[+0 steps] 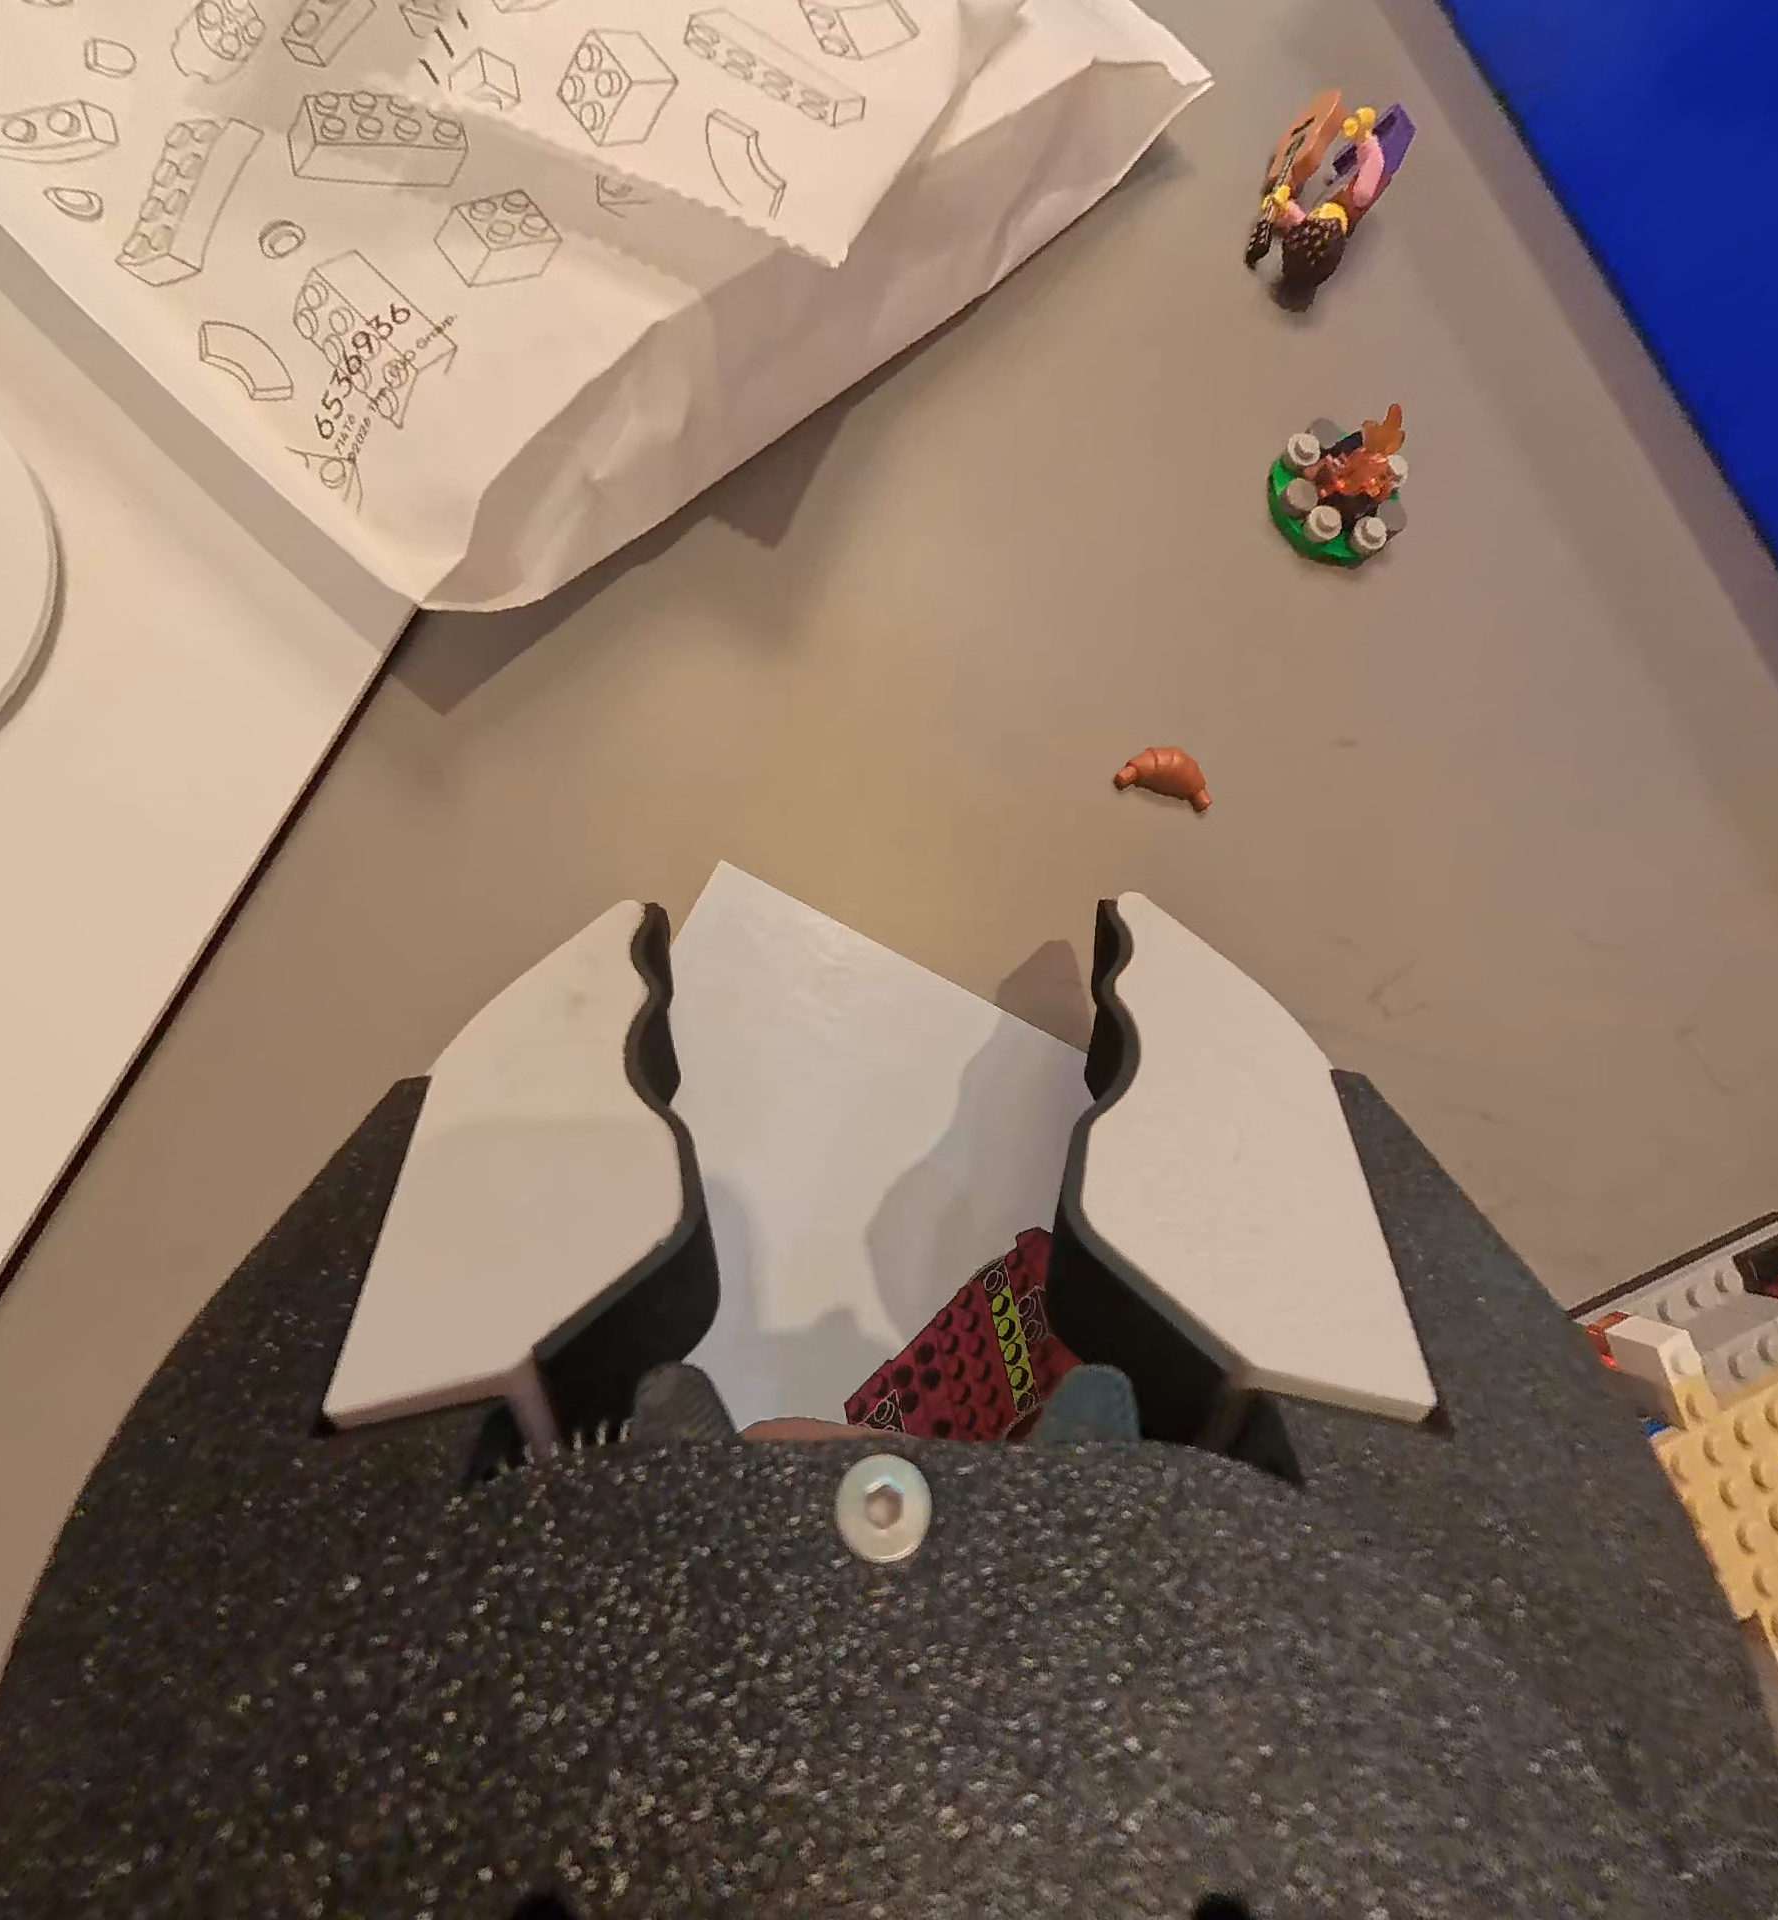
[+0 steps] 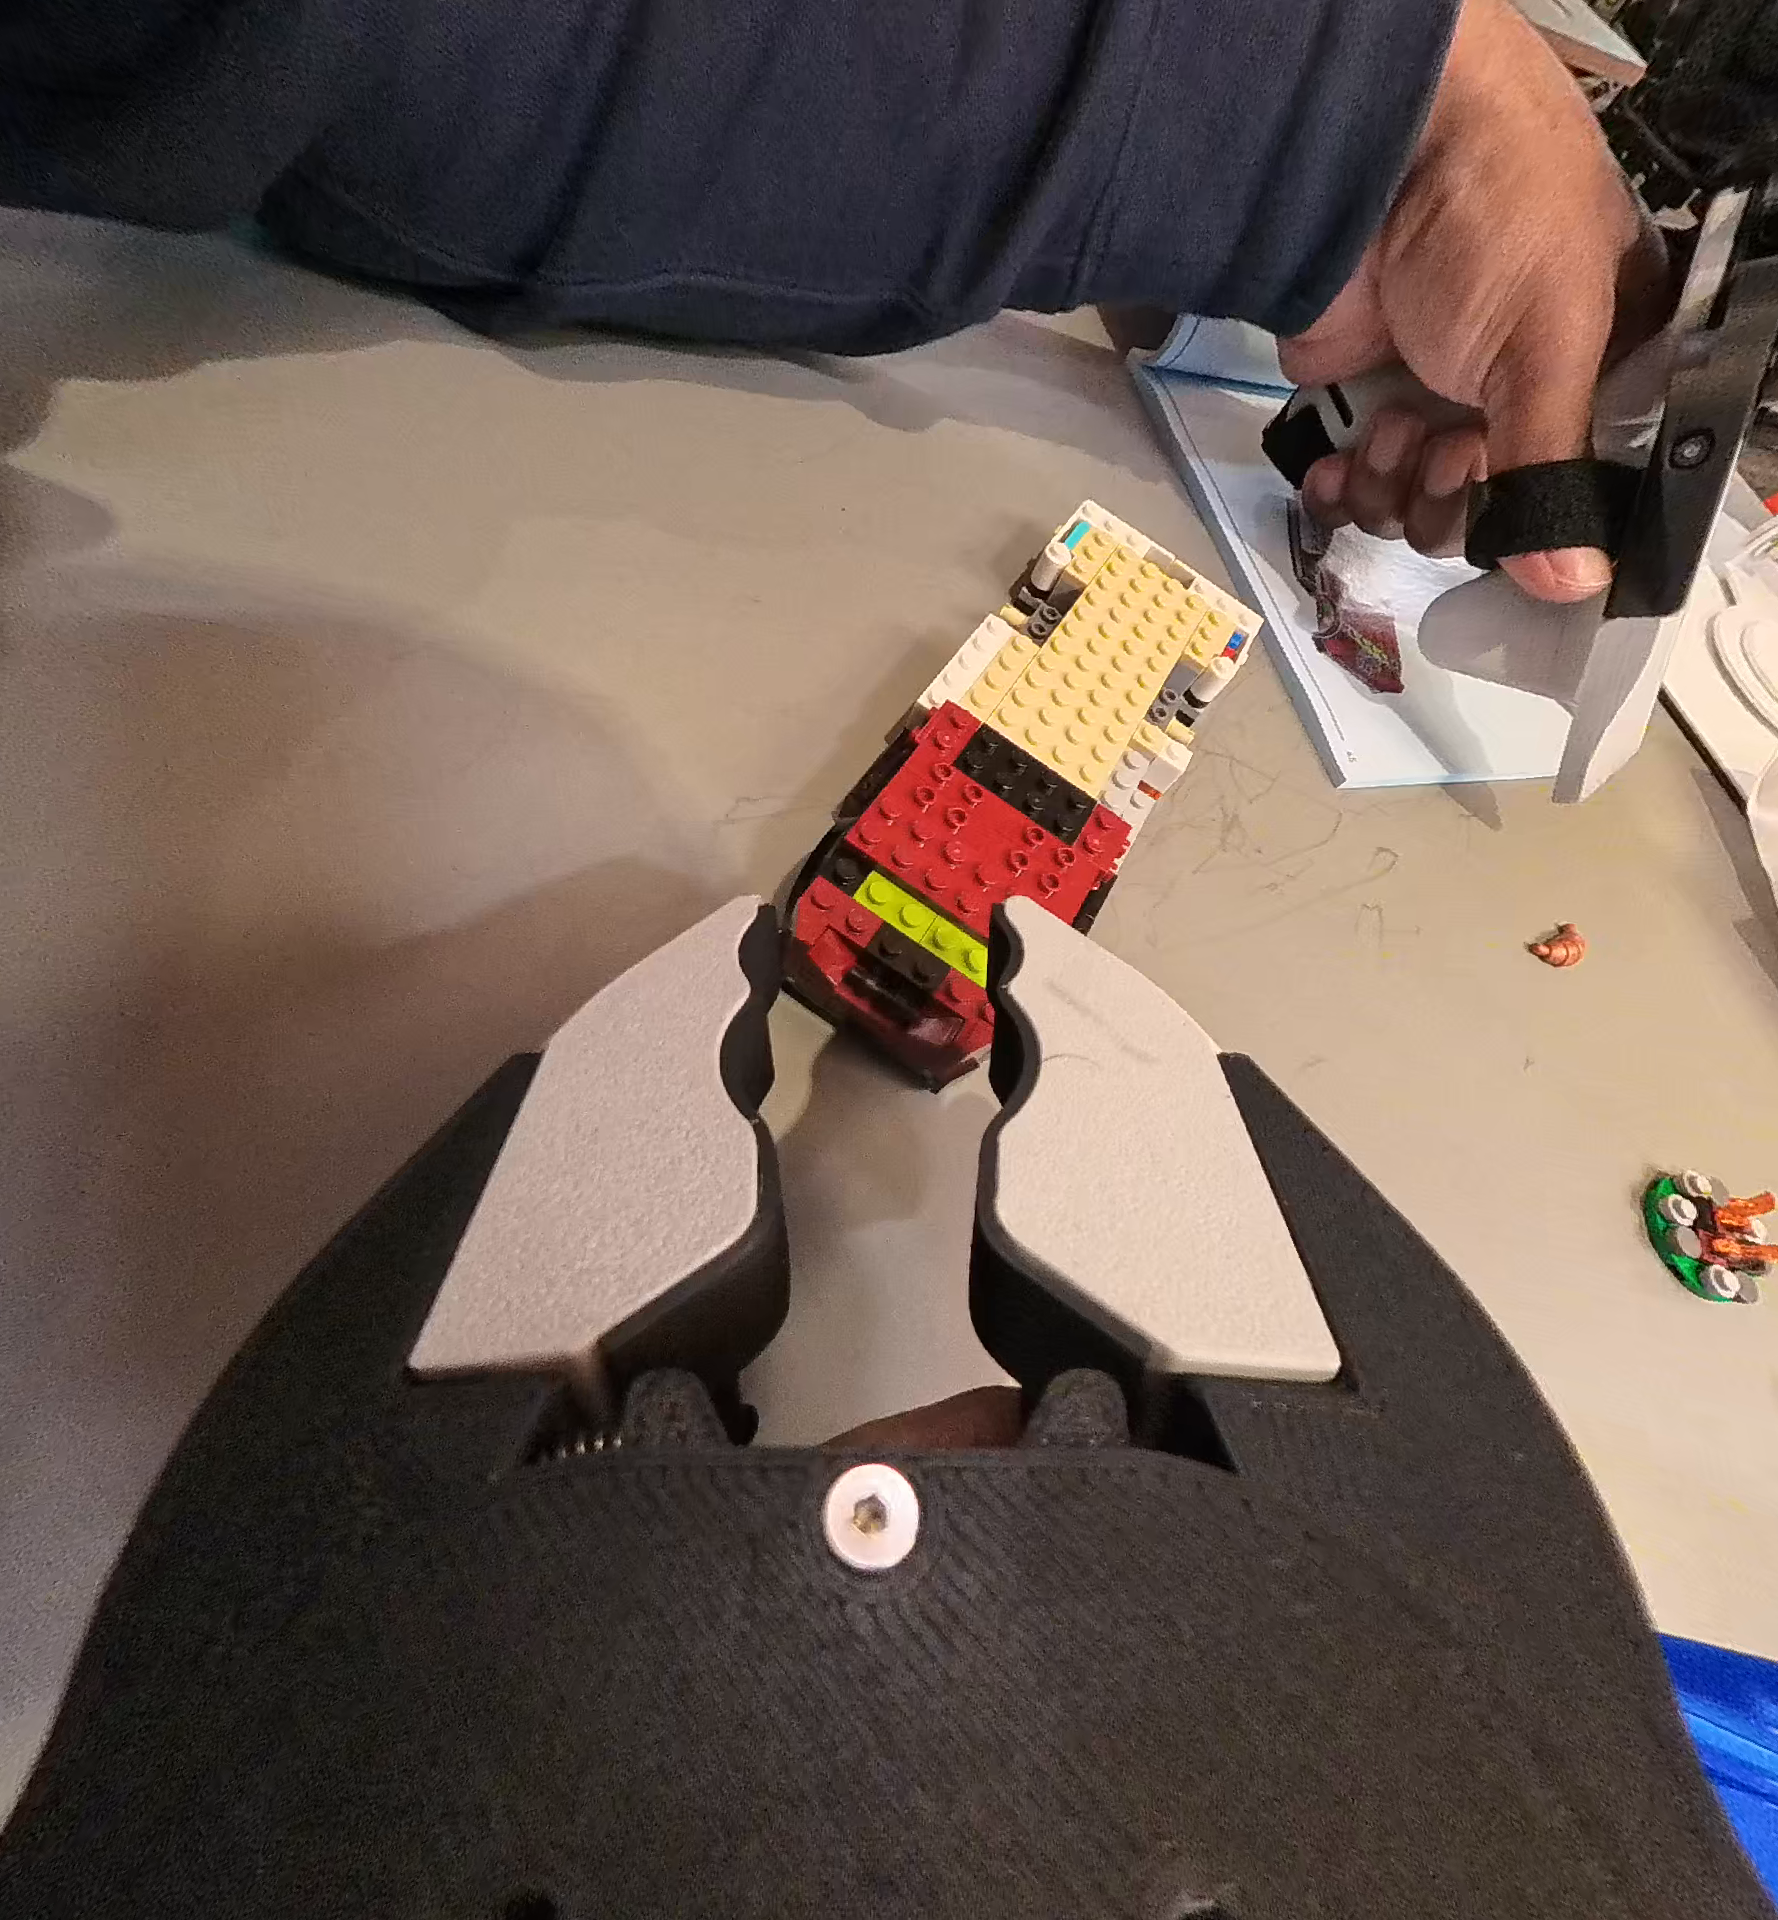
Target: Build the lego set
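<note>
Right gripper [image 2: 880, 961] clamped on brick model's [image 2: 999, 821] red end, left gripper [image 1: 885, 956] spread over booklet [image 1: 843, 1091], croissant piece [image 1: 1163, 774], campfire piece [image 1: 1342, 488] toward table's [image 1: 968, 644] blue edge.

Studded glossy plastic brick model [image 2: 1020, 790]; creased matt paper bag [image 1: 511, 260]; smooth matt tabletop [image 1: 968, 644].

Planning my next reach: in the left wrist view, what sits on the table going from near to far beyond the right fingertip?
Near to far: small brown croissant piece → round green brick campfire → small toy figure lying on its side, nearest the blue edge.
</note>
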Demonstrator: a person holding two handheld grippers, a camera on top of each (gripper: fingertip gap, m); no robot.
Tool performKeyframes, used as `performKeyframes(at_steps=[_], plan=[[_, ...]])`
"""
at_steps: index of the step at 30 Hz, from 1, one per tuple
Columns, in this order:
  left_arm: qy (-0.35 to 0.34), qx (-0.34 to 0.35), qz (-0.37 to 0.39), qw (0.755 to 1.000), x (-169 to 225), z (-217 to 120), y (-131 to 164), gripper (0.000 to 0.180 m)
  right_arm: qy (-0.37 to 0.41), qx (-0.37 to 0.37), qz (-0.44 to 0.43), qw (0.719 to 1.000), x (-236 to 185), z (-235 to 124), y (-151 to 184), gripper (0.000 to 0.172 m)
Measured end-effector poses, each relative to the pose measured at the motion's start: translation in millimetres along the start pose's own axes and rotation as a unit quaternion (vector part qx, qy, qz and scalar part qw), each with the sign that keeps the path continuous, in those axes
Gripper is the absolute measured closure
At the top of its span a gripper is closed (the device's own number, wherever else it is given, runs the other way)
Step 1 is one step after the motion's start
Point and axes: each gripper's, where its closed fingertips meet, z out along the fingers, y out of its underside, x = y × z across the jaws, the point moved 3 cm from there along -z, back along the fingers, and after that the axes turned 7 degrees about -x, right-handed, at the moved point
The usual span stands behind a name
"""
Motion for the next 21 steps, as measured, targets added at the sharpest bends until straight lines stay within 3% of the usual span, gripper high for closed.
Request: performKeyframes(at_steps=[14,21], plan=[[0.0,-0.003,0.008,1.0,1,-5,1,0.104,-0.002,0.001,0.002,1.0,0,0,0,0.133],[-0.016,-0.006,0.036,0.999,0,-17,4,0.117,-0.001,0.0,0.0,1.0,0,0,0,0.133]])
